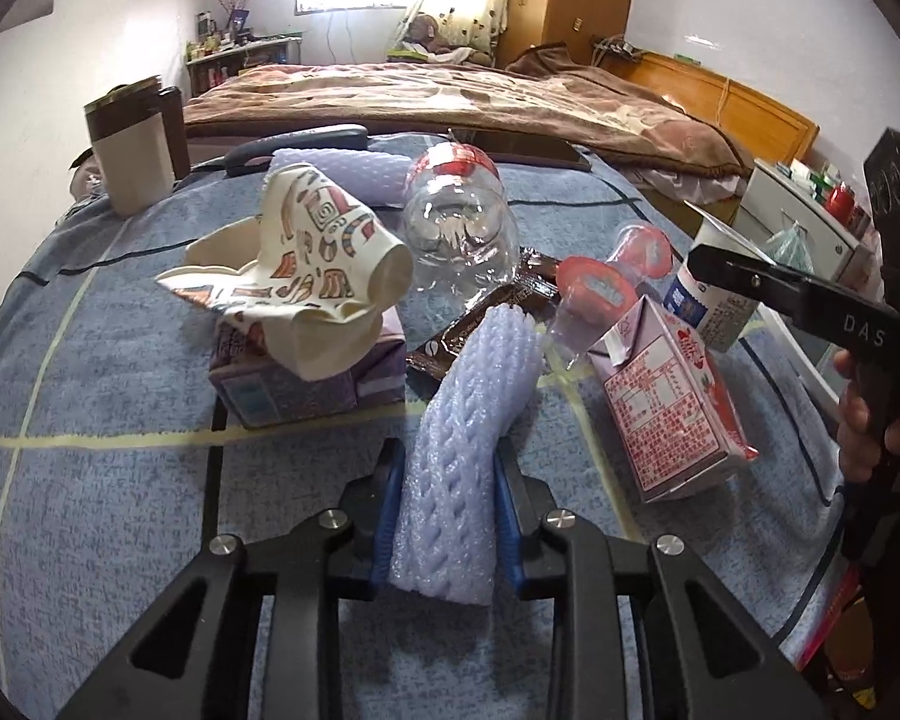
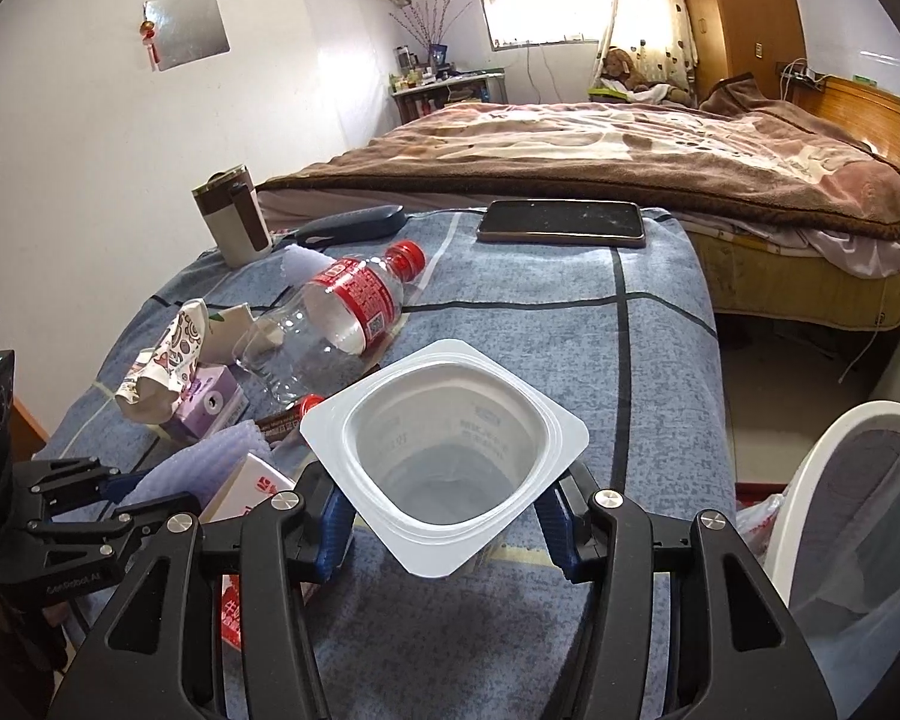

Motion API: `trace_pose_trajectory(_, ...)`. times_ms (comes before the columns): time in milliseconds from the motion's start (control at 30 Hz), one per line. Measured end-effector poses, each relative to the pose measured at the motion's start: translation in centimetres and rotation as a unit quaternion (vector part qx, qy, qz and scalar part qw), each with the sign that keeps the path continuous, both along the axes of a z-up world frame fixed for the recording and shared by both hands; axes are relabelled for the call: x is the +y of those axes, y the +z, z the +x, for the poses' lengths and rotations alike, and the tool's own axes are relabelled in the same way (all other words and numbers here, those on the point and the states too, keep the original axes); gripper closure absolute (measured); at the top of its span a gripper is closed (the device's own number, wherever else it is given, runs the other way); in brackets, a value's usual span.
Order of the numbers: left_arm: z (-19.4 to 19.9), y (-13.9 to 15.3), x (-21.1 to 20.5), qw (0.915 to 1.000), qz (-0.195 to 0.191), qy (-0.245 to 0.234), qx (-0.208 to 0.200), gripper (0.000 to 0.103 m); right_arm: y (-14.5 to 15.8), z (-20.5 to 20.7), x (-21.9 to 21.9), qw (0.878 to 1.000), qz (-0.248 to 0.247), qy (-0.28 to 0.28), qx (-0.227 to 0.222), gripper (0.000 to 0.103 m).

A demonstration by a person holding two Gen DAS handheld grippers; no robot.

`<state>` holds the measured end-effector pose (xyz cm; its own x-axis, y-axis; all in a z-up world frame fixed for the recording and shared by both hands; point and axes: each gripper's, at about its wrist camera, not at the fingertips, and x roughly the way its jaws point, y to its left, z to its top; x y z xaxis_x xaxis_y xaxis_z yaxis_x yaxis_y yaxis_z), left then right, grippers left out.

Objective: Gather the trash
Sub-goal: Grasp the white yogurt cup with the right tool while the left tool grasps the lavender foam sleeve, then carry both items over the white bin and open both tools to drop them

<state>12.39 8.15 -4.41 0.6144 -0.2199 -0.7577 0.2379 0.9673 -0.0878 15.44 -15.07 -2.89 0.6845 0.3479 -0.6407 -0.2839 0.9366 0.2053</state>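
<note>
The right hand-held gripper (image 2: 444, 516) grips an upright yogurt cup (image 2: 444, 450), its blue pads against the sides; the cup looks empty. To its right stands a white bin (image 2: 822, 480) with a clear liner, contents unclear, seen only in the right wrist view. The left hand-held gripper (image 1: 447, 480) is closed on a lilac foam net (image 1: 456, 450). On the blue-covered worktop (image 1: 120, 480) lie a clear bottle (image 1: 456, 228), capped and seemingly empty, a crushed paper cup (image 1: 306, 264) atop a purple carton (image 1: 288, 384), and a pink carton (image 1: 672, 408). Only the left wrist view shows a brown wrapper (image 1: 480, 318) whole.
</note>
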Motion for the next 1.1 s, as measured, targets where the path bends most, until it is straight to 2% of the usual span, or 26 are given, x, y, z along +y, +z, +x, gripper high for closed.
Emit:
trace_pose_trajectory(300,-1.4,1.4,0.1,0.9997,-0.014,0.010,-0.018,0.074,1.0,-1.3,-0.6,1.000,0.006,-0.009,-0.016,0.049)
trace_pose_trajectory(500,-2.0,3.8,-0.9,0.9989,-0.021,0.002,-0.042,0.074,2.5,-2.5,-1.6,0.999,0.008,-0.017,-0.030,0.049)
trace_pose_trajectory(733,-1.9,5.9,-3.8,0.9972,-0.034,-0.023,-0.063,0.074,4.1,-4.0,-3.7,0.998,0.005,-0.042,-0.041,0.049)
trace_pose_trajectory(1100,-1.1,7.4,-10.3,0.9922,-0.057,-0.083,-0.073,0.074,5.4,-6.1,-8.5,0.993,-0.004,-0.103,-0.049,0.049)
